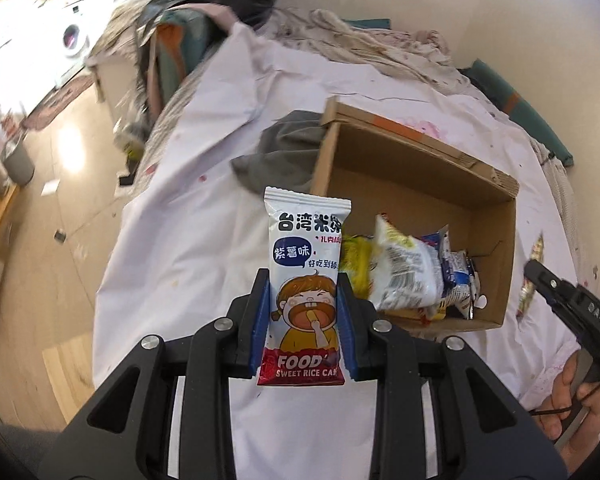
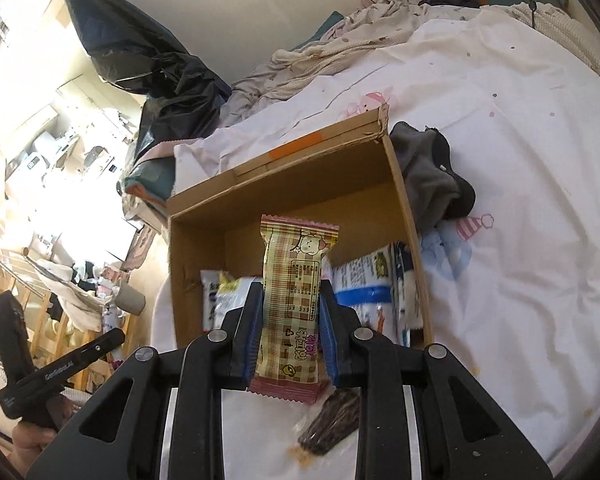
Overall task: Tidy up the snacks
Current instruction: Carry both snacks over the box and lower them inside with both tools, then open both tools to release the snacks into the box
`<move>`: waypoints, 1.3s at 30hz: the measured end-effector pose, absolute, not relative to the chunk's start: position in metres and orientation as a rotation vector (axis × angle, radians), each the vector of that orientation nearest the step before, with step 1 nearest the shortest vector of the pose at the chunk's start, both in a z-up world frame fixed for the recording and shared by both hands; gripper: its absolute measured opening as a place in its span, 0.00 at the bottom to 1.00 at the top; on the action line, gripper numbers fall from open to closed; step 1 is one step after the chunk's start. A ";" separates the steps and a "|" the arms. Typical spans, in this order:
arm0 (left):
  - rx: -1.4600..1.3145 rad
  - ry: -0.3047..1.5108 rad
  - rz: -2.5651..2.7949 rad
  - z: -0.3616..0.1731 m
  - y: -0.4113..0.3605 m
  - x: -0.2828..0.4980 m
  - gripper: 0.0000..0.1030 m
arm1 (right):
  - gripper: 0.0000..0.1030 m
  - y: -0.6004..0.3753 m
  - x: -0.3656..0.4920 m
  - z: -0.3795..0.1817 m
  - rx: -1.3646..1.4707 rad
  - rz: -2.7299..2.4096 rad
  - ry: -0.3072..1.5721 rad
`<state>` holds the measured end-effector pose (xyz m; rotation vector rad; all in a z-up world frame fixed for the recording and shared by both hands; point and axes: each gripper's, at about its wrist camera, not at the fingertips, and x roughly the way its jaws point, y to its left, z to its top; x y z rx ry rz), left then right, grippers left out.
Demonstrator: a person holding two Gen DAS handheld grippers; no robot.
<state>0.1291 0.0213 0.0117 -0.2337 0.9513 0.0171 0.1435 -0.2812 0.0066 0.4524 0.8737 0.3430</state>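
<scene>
My left gripper (image 1: 303,280) is shut on a white sweet rice cake packet (image 1: 305,264) with a cartoon child, held upright just left of the open cardboard box (image 1: 400,152). Several snack packets (image 1: 410,276) lie in the box's near end. My right gripper (image 2: 289,292) is shut on a plaid pink-edged snack packet (image 2: 294,288), held upright over the near edge of the same box (image 2: 284,168), which holds white and blue packets (image 2: 364,284). A dark-wrapped snack (image 2: 332,424) lies on the sheet below the right gripper.
The box stands on a bed with a white printed sheet (image 2: 520,240). A grey garment (image 1: 284,152) lies against the box; it also shows in the right wrist view (image 2: 428,176). A crumpled blanket (image 1: 372,44) and a black bag (image 2: 148,56) lie behind. Another snack (image 1: 530,280) lies right of the box.
</scene>
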 end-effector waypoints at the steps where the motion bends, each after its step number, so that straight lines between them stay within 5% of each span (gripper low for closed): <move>1: -0.220 0.950 0.002 0.010 0.016 0.134 0.26 | 0.27 -0.281 0.147 0.005 0.435 0.334 0.873; 39: -0.140 1.008 -0.089 -0.035 -0.030 0.192 0.27 | 0.28 -0.249 0.184 -0.051 0.229 0.219 1.058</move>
